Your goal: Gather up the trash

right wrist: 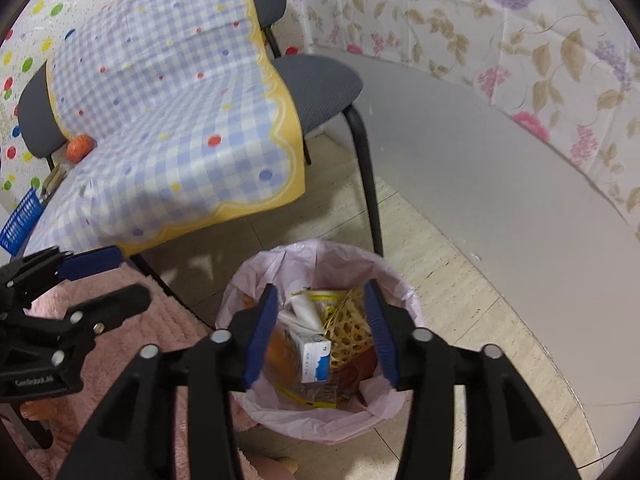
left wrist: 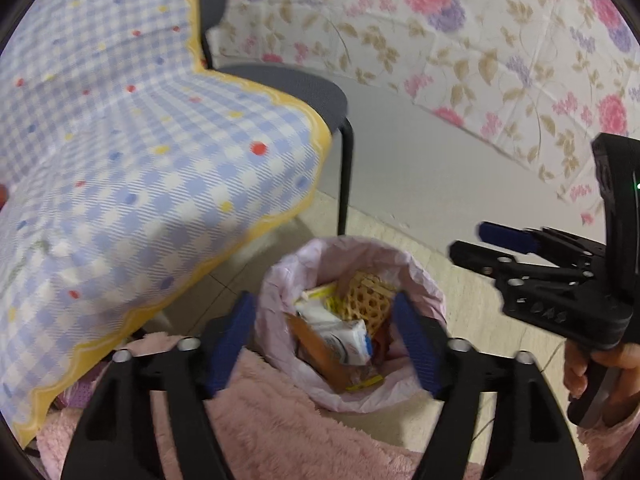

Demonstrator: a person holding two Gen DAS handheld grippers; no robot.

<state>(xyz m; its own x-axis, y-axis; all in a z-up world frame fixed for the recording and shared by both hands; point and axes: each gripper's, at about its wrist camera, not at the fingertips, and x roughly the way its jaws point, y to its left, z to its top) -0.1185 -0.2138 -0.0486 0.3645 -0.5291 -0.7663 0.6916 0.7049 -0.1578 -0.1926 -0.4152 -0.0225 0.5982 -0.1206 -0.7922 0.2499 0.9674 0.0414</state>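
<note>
A small bin lined with a pink bag (left wrist: 424, 276) (right wrist: 404, 292) stands on the tiled floor. It holds wrappers, a yellow lattice-print packet (left wrist: 366, 304) (right wrist: 352, 332) and a white carton (left wrist: 348, 340) (right wrist: 316, 360). My left gripper (left wrist: 322, 304) (right wrist: 132, 274) hangs over the bin with its blue pads wide apart and nothing between them. My right gripper (right wrist: 320, 290) (left wrist: 468, 240) is also above the bin, open and empty. A hand (left wrist: 600, 368) grips its handle.
A grey chair (right wrist: 320, 88) draped in a blue checked cloth (left wrist: 140, 160) stands just behind the bin, one leg (right wrist: 370, 184) close to its rim. An orange object (right wrist: 80, 147) and a blue basket (right wrist: 20, 216) lie on the cloth. A pink rug (left wrist: 260, 420) borders the bin.
</note>
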